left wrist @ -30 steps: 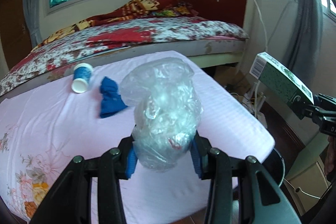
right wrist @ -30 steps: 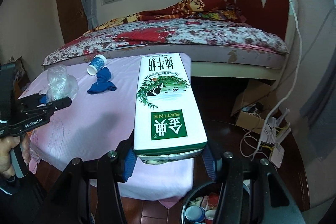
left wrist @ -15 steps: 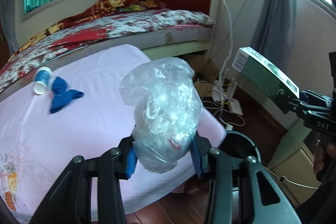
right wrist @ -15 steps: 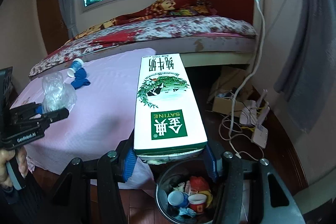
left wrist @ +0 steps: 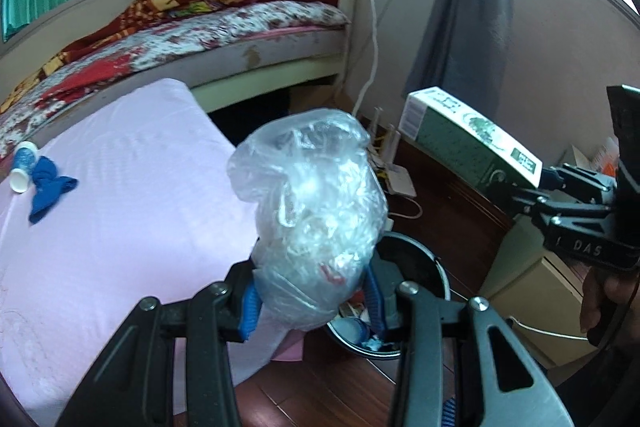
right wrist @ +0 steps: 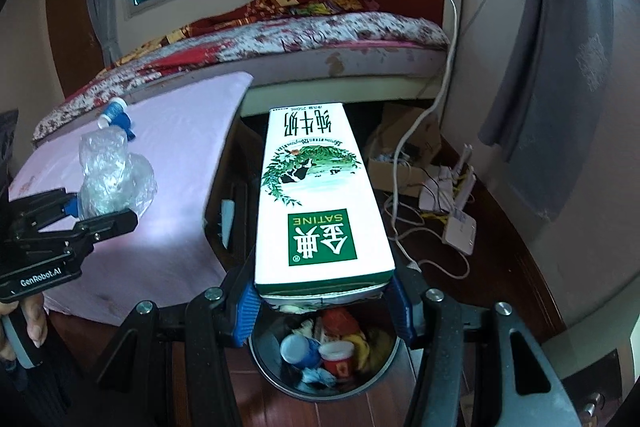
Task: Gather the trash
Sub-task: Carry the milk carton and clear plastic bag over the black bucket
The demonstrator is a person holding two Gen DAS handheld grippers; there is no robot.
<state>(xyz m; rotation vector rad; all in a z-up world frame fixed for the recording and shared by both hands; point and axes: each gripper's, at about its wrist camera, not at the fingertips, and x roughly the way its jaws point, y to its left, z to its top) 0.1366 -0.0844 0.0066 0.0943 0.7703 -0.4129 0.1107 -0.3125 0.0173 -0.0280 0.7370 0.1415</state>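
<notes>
My left gripper (left wrist: pixel 312 301) is shut on a crumpled clear plastic bag (left wrist: pixel 316 203), held past the edge of the pink-sheeted bed (left wrist: pixel 120 211). A round dark trash bin (left wrist: pixel 416 267) shows on the floor just behind the bag. My right gripper (right wrist: pixel 322 301) is shut on a white and green milk carton (right wrist: pixel 320 199), held lengthwise above the same bin (right wrist: pixel 324 351), which holds cups and wrappers. From the right wrist view the left gripper (right wrist: pixel 102 215) with the bag (right wrist: pixel 112 175) is at the left. The left wrist view has the carton (left wrist: pixel 468 139) at the right.
A blue paper cup (left wrist: pixel 22 171) and a blue cloth (left wrist: pixel 48 187) lie on the pink sheet. Behind is a second bed with a floral cover (right wrist: pixel 280 35). Cables, a router (right wrist: pixel 460 227) and a cardboard box (right wrist: pixel 404 155) sit on the wooden floor by the wall.
Both grippers swung rightward off the pink bed toward the floor bin, keeping their loads. The bin has come into view under the carton and behind the bag.
</notes>
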